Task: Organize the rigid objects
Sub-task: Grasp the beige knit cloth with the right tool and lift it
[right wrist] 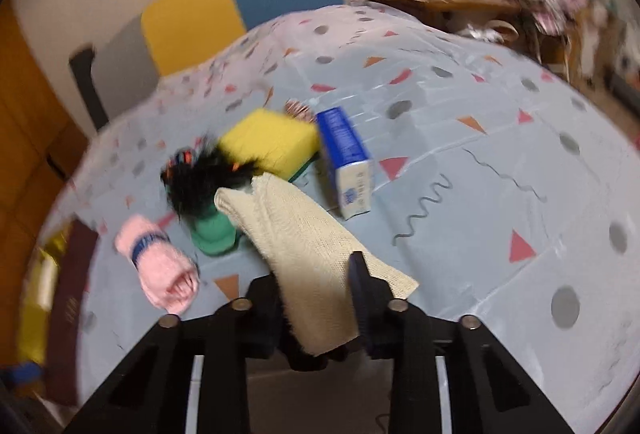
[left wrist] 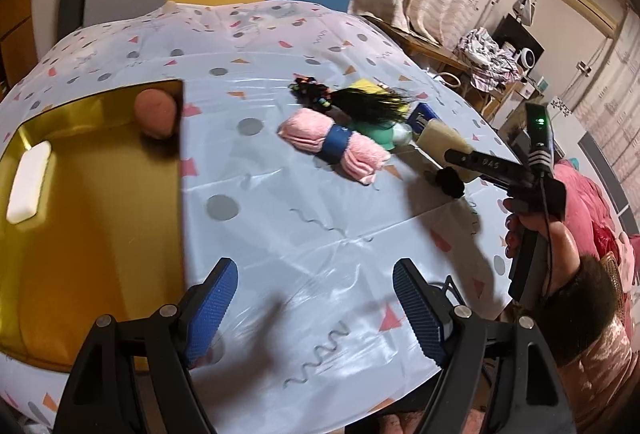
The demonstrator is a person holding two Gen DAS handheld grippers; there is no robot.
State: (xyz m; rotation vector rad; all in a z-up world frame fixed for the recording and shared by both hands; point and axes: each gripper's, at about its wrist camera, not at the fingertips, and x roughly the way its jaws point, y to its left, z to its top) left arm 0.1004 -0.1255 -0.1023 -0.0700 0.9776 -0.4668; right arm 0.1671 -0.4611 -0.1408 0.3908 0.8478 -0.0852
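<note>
Left wrist: left gripper (left wrist: 314, 308) jaws wide, nothing between, over the tablecloth (left wrist: 320, 226) beside the gold box (left wrist: 100, 213). Right wrist: right gripper (right wrist: 316, 298) jaws narrow, clamped on the beige cloth (right wrist: 296, 234); blue carton (right wrist: 348, 157) upright on the table, beside the yellow sponge (right wrist: 272, 141).

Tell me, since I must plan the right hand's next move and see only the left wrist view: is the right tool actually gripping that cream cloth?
Observer: Yes. In the right wrist view the right tool is shut on the cream cloth, which sticks out past its fingers towards the pile.
Operator: And the blue thing half hidden behind that cloth?
Observer: It is a blue and white box lying on the tablecloth.
Operator: What sits next to it?
Observer: A yellow sponge with a green underside, just to the left of the box in that view.
</note>
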